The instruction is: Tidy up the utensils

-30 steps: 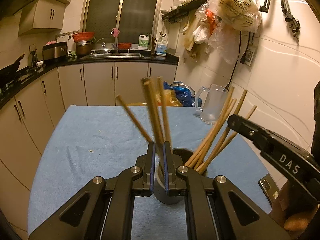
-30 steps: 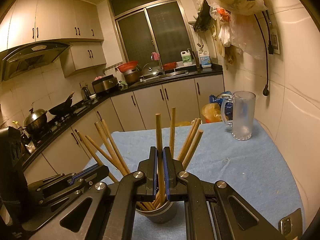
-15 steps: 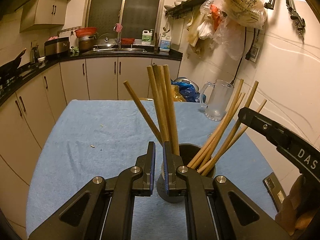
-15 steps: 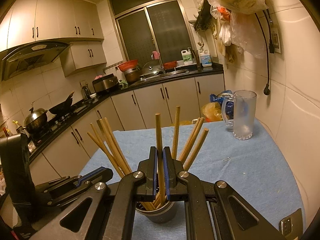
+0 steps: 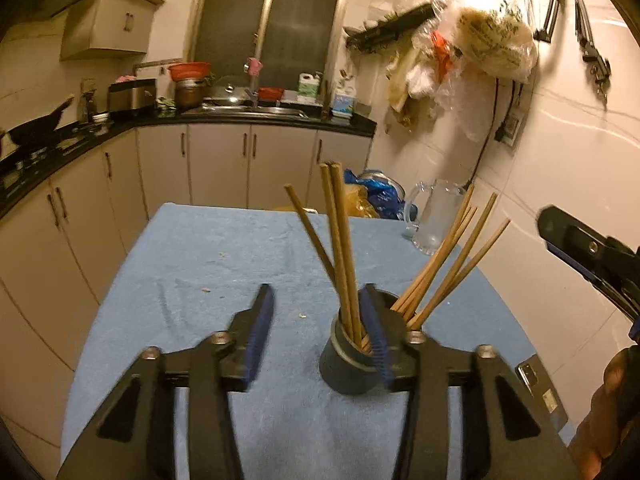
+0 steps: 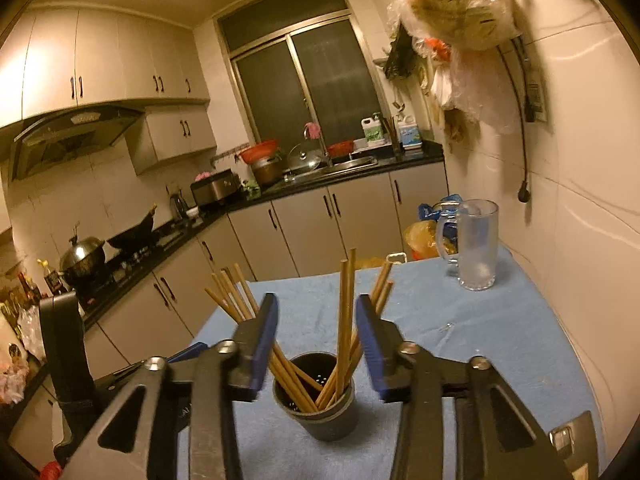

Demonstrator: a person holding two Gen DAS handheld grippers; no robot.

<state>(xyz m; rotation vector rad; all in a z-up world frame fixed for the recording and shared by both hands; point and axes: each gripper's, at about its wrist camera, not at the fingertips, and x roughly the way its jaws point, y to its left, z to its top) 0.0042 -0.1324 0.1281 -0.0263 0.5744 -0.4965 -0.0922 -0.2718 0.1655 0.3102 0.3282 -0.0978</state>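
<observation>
Nearly done, by the look of it; chopsticks (image 6: 343,320) all standing fanned in the dark holder (image 6: 316,408) on the blue-clothed desk (image 5: 192,264), none visible loose on it; left tongs (image 5: 320,332) and right tongs (image 6: 316,332) both opening, gripping nothing, chopsticks free between the jaws; left: perhaps only withdrawing.

Warm yellow light fills a kitchen: cream cabinets (image 6: 304,224) under a black counter (image 5: 276,118), a dark window (image 6: 308,84) above the sink (image 6: 340,164), white tiled wall (image 5: 560,152), range hood (image 6: 76,132).
</observation>
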